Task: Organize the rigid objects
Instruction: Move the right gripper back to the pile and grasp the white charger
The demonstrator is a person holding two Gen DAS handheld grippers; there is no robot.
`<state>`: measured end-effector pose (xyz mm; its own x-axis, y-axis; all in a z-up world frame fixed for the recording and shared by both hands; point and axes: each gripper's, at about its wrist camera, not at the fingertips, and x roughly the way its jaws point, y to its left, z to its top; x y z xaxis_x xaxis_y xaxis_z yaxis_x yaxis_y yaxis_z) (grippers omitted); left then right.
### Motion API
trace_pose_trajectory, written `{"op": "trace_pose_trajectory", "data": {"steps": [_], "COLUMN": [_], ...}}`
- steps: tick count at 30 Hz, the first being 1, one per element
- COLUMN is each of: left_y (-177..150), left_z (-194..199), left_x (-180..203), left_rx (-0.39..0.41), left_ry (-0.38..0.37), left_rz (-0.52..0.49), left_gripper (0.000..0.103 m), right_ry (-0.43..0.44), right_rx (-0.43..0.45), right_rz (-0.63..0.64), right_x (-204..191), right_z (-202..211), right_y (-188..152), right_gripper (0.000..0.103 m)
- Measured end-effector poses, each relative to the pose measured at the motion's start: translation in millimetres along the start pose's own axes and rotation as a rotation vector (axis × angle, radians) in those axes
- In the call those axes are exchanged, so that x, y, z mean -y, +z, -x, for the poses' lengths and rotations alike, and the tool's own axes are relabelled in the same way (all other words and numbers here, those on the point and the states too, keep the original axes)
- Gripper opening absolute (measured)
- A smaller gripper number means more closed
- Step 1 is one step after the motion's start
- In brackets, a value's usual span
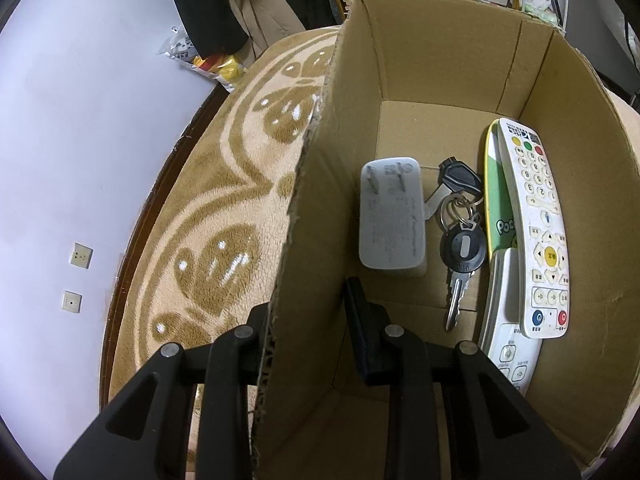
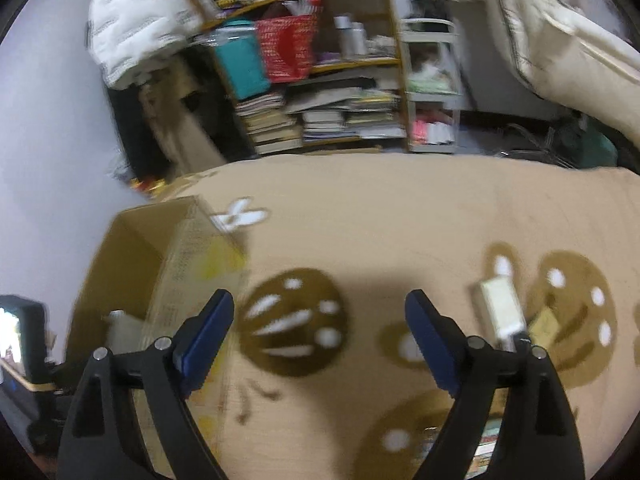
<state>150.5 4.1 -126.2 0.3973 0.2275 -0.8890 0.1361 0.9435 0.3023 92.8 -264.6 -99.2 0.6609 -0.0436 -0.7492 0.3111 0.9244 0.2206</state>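
Right, left to right: left gripper [image 1: 310, 332] is clamped on the near side wall of the cardboard box [image 1: 440, 60], one finger outside over the patterned blanket [image 1: 224, 208], the other inside, so the wall sits pinched between them and the box is steadied. Inside the box, floor level: grey rounded case [image 1: 390, 218] nearest that wall, then a key bunch [image 1: 460, 236] with its long key pointing back toward the gripper, then a green card [image 1: 494, 200] standing against the far wall, with two white remotes overlapping it, the upper remote [image 1: 536, 232] lying across the lower remote [image 1: 510, 344], long axes running away from the camera. So part of the sorting looks done. Right wrist view is motion-blurred. Right gripper [image 2: 320, 320] has its blue-padded fingers [image 2: 208, 332] spread wide with nothing between them, hovering over the blanket. The box is at its left, close by. Next candidate looks like the small pale boxy item [image 2: 500, 308] lying on the blanket just right of the right finger, long axis roughly fore-aft and slightly tilted; can't tell what it is. More small things near it and at the lower edge, too blurred to name. My read: right hand is the nearer one, needs to shift right and close across the short side, then carry left to the box.
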Motion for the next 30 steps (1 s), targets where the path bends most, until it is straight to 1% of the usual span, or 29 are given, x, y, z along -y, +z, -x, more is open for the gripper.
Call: {"op": "trace_pose_trajectory", "data": {"steps": [2,7,11,13,15,17,18,20,21,23,25,30], "left_y": [0,0,0,0,0,0,0,0,0,0,0,-1], "left_z": [0,0,0,0,0,0,0,0,0,0,0,0], "left_x": [0,1,1,1,1,1,1,1,1,1,1,0], "left_rx": [0.0,0.0,-0.001,0.0,0.0,0.0,0.0,0.0,0.0,0.0,0.0,0.0], "left_ry": [-0.001,0.001,0.001,0.002,0.002,0.001,0.002,0.001,0.001,0.001,0.002,-0.001], "left_rz": [0.0,-0.001,0.0,-0.001,-0.002,-0.001,-0.002,-0.001,-0.001,-0.001,-0.002,-0.001], "left_gripper": [0.027,0.027,0.027,0.027,0.027,0.027,0.027,0.027,0.027,0.027,0.027,0.027], "right_ry": [-0.05,-0.099,-0.145,-0.162,-0.168,-0.188,-0.198,-0.207,-0.219,-0.253,-0.258,-0.269], "right_rx": [-0.001,0.011,0.019,0.021,0.01,-0.005,-0.017,-0.04,-0.046,-0.041,-0.041,-0.038], "right_rz": [-0.021,-0.071,-0.076,-0.072,-0.072,-0.069,-0.066,-0.06,-0.054,-0.035,-0.031,-0.027], "right_x": [16,48,63,68,71,74,75,78,79,79,79,81], "right_z": [-1,-1,-6,-9,-13,-17,-20,-25,-27,-27,-27,-29], "right_y": [1,7,6,4,3,2,1,-1,-2,-1,0,-1], "right_gripper": [0.092,0.092,0.09,0.085,0.084,0.078,0.076,0.067,0.065,0.053,0.051,0.051]}}
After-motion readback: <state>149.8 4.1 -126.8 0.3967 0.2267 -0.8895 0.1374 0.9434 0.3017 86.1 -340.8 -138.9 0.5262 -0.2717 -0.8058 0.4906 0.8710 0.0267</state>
